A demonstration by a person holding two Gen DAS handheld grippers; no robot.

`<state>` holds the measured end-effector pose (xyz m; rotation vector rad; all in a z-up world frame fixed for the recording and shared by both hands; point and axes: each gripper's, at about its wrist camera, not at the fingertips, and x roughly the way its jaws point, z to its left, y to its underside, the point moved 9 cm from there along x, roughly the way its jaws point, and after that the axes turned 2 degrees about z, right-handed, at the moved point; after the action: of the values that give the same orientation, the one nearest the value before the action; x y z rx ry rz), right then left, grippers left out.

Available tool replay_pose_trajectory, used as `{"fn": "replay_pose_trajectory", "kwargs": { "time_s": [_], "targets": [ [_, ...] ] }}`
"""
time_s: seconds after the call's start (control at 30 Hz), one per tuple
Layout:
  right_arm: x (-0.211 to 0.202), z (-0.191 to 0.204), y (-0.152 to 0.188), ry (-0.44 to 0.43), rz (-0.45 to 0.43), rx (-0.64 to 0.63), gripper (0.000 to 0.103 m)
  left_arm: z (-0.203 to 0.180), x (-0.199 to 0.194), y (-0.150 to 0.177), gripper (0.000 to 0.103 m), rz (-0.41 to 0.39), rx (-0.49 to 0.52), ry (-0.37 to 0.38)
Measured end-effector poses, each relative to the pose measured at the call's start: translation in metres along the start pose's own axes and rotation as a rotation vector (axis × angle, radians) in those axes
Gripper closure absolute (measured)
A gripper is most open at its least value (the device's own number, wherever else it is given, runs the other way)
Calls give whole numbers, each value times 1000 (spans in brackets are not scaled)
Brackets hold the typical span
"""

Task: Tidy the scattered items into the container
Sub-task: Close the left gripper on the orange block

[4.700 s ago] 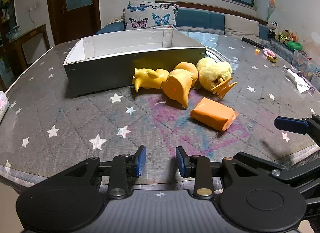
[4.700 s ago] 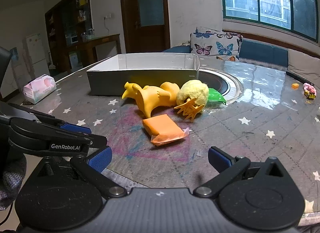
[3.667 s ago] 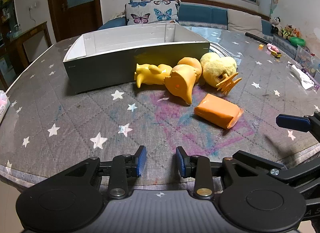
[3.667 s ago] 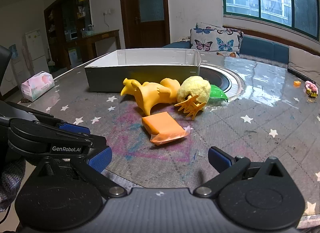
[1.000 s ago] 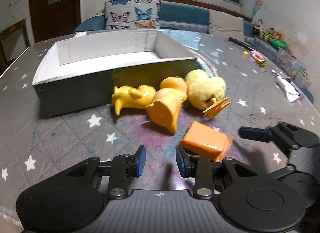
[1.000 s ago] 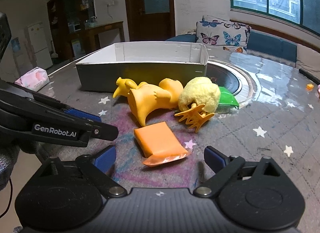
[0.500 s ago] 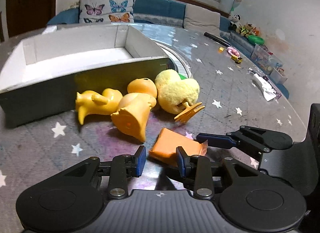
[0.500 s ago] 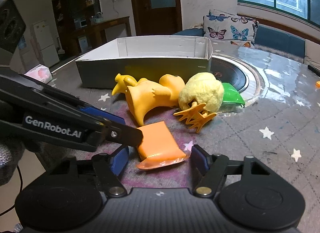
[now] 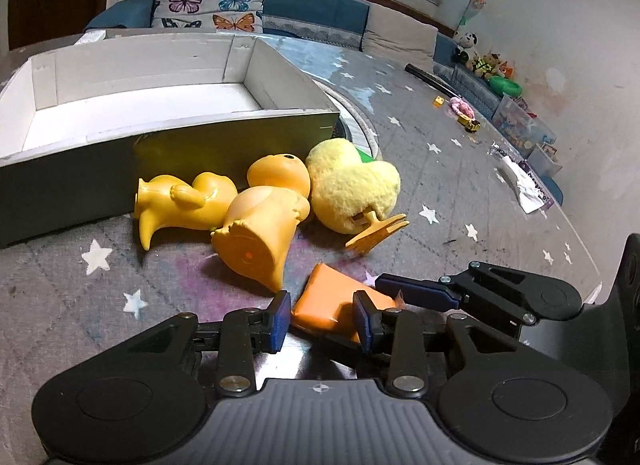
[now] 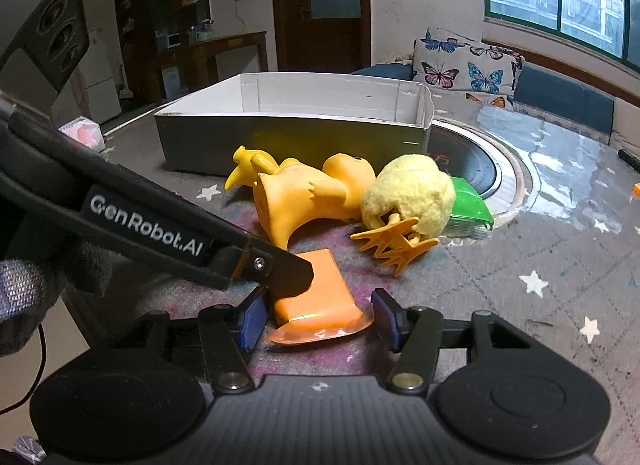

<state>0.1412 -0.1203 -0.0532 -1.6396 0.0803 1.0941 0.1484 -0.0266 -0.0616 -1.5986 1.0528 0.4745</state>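
An orange packet (image 9: 330, 301) (image 10: 320, 297) lies flat on the star-patterned table, nearest to me. My right gripper (image 10: 319, 319) has it between its blue pads and the jaws are closing, the pads just off its sides. My left gripper (image 9: 322, 321) comes in from the left, its jaws opening, with one black finger (image 10: 280, 269) lying over the packet's far left corner. Behind lie two yellow rubber toys (image 9: 180, 201) (image 9: 260, 237) and a yellow plush chick (image 9: 352, 189). The grey box (image 9: 180, 125) (image 10: 296, 117), white inside, stands behind them.
A green object (image 10: 468, 205) lies behind the plush, at the rim of a round inset plate (image 10: 516, 173). A pink tissue pack (image 10: 82, 133) sits at the table's left edge. Small toys (image 9: 464, 117) and wrappers (image 9: 528, 185) lie at the far right. A gloved hand (image 10: 24, 285) holds the left gripper.
Both grippers have closed in on the orange packet. The right jaws have narrowed from wide open to just outside it. The left gripper has swung right, over the packet, and its jaws have widened slightly.
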Motion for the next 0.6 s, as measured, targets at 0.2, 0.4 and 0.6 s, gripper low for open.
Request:
{"fn": "replay_pose_trajectory", "kwargs": {
  "time_s": [0.2,0.4,0.6],
  "targets": [
    [-5,5,-1,-1,5,-30,44,3,-8,3,66,2,-18,4],
    [-10,13,4,-26,24,-49,44,5,-15,10,66,9,-55,23],
    [-14,14,-3,-24,5,-22,39,4,-10,9,66,21,-95,41]
  ]
}}
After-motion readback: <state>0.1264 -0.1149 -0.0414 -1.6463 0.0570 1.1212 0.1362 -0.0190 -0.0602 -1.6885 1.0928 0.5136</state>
